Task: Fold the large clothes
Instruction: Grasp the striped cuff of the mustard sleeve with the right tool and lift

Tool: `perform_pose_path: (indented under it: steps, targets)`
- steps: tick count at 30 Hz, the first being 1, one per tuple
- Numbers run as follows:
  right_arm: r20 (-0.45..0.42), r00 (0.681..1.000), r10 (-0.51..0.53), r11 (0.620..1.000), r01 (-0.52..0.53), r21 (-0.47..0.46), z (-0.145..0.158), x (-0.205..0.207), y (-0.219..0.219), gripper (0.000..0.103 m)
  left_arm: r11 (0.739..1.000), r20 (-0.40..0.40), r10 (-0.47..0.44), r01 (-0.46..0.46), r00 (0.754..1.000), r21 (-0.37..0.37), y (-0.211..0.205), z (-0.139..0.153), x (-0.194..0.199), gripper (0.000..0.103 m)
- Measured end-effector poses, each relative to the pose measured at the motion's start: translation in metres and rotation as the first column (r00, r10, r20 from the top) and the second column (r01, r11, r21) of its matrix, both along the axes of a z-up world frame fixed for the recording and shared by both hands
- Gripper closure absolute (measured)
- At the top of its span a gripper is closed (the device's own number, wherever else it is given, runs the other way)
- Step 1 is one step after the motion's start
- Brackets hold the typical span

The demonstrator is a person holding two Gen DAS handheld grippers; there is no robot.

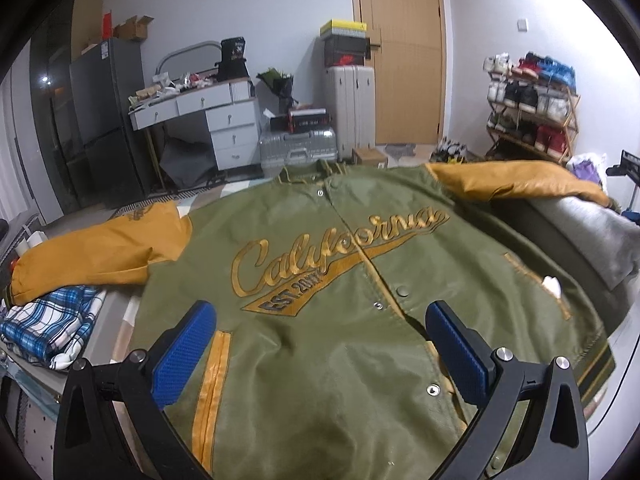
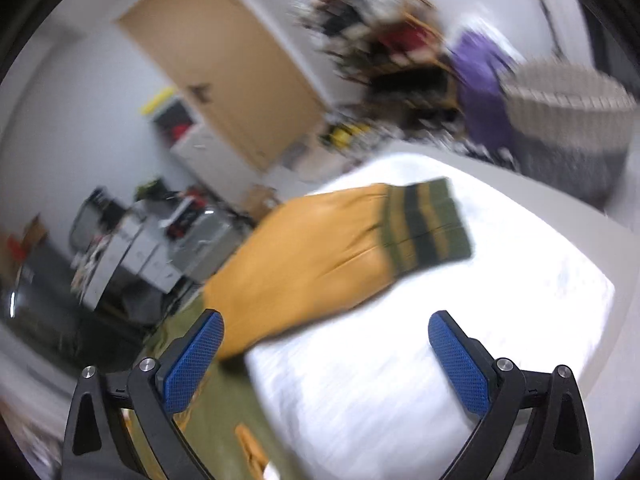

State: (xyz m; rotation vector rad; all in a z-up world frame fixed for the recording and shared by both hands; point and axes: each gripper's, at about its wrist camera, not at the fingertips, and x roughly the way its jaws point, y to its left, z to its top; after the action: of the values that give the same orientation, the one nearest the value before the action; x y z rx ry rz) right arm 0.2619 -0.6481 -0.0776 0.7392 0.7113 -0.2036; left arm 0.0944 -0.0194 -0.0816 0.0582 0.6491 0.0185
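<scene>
We see the green jacket (image 1: 320, 280) spread face-up, collar towards the door (image 1: 400, 52), reading "California EST.", the year unclear. Left gripper (image 1: 320, 354) and right gripper (image 2: 326, 362) gape, holding nothing.

Olive-green satin varsity jacket (image 1: 320, 280): mustard-yellow leather sleeves (image 2: 304, 256), mustard script lettering, cuff striped olive, mustard and dark green. At 9 o'clock: blue-and-white plaid folded cloth (image 1: 48, 328). Gripper pads (image 1: 184, 356): textured blue.
</scene>
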Motion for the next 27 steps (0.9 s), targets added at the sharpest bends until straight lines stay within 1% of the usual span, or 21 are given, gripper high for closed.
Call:
perform_pose_path:
  steps: [2,4,6,7,8,9,10,11,13,15,17,20,22,24,27]
  targets:
    - [-0.044,0.999,-0.033,0.999,0.035,0.040,-0.011,0.018,-0.020,0.000,1.000,-0.018,-0.001,0.001,1.000,0.006,-0.001,-0.001,0.003,0.001]
    - [-0.066,0.996,-0.053,0.997,0.056,0.050,-0.014,0.030,-0.029,0.005,1.000,-0.028,-0.001,0.001,1.000,0.009,-0.001,-0.003,0.007,0.001]
    - [-0.079,0.995,-0.063,0.996,0.068,0.060,-0.012,0.037,-0.030,0.012,1.000,-0.038,0.001,-0.001,0.999,0.018,-0.002,-0.003,0.008,0.001]
    - [-0.085,0.995,-0.055,0.997,0.059,0.046,-0.011,0.043,-0.030,0.018,1.000,-0.041,0.001,0.000,0.999,0.018,-0.003,-0.003,0.009,0.001]
    - [-0.102,0.993,-0.054,0.998,0.057,0.024,-0.011,0.049,-0.030,0.045,1.000,-0.044,0.000,0.001,0.999,0.019,-0.003,-0.003,0.008,0.001]
    - [-0.124,0.991,-0.049,0.999,0.049,-0.003,-0.011,0.054,-0.029,0.055,1.000,-0.045,0.000,0.000,0.999,0.020,-0.003,-0.003,0.008,0.001]
    - [-0.128,0.991,-0.036,0.999,0.033,-0.023,-0.009,0.059,-0.026,0.057,1.000,-0.045,0.000,0.001,0.999,0.021,-0.004,-0.003,0.008,0.001]
    - [-0.118,0.993,-0.024,0.999,0.018,-0.050,-0.005,0.063,-0.022,0.065,1.000,-0.046,-0.001,0.002,0.999,0.022,-0.003,-0.002,0.008,0.001]
    - [-0.105,0.994,-0.014,0.993,0.001,-0.120,0.006,0.067,-0.014,0.068,1.000,-0.044,0.000,0.001,0.999,0.026,-0.001,0.000,0.009,0.001]
    - [-0.075,0.997,-0.015,0.975,-0.002,-0.222,0.023,0.069,-0.005,0.072,1.000,-0.040,0.005,-0.004,0.999,0.024,0.002,0.003,0.013,0.001]
    - [-0.045,0.999,-0.022,0.948,0.006,-0.317,0.045,0.073,0.004,0.074,1.000,-0.034,0.011,-0.011,0.999,0.017,0.007,0.005,0.011,0.001]
    - [-0.012,0.999,-0.030,0.907,0.022,-0.420,0.073,0.085,0.019,0.077,0.999,-0.016,0.034,-0.034,0.999,0.009,0.016,0.010,0.006,0.001]
    - [0.020,0.999,-0.028,0.867,0.034,-0.497,0.095,0.097,0.035,0.078,0.999,-0.007,0.055,-0.055,0.998,0.002,0.022,0.012,0.007,0.001]
    - [0.064,0.998,-0.008,0.832,0.042,-0.553,0.120,0.109,0.061,0.078,0.997,0.005,0.076,-0.076,0.997,-0.011,0.032,0.014,0.004,0.001]
    - [0.134,0.989,0.056,0.804,0.035,-0.594,0.152,0.118,0.104,0.079,0.994,0.020,0.110,-0.110,0.994,-0.024,0.046,0.016,-0.001,0.001]
